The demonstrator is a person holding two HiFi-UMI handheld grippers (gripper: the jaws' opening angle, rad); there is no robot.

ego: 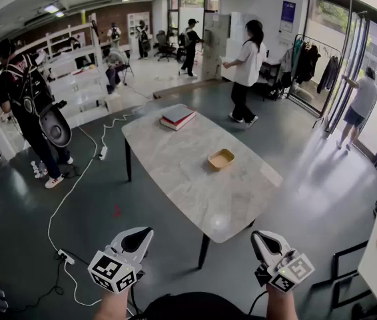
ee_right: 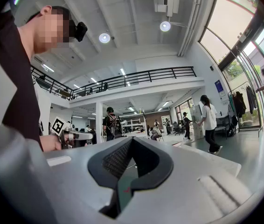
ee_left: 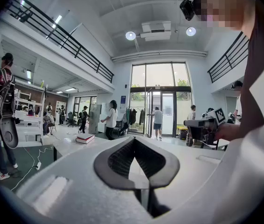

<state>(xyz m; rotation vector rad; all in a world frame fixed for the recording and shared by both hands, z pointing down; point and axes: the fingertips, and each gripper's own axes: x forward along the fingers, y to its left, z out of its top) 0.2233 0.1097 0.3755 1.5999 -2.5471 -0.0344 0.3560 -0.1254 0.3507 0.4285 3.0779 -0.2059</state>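
My left gripper (ego: 143,235) and right gripper (ego: 260,237) both have jaws shut and empty. The tray (ego: 221,159) sits well ahead on the worktop (ego: 188,192).

the left gripper (ego: 142,235) and the right gripper (ego: 260,239) are pale grey-white with black jaw linings, and each has a cube of black-and-white square markers. the marble table (ego: 195,185) is cream with faint grey veining and has black legs. the small tray (ego: 221,159) is mustard yellow. the books (ego: 177,117) are grey and red. the floor (ego: 322,179) is dark blue-grey, the cable (ego: 75,185) white.
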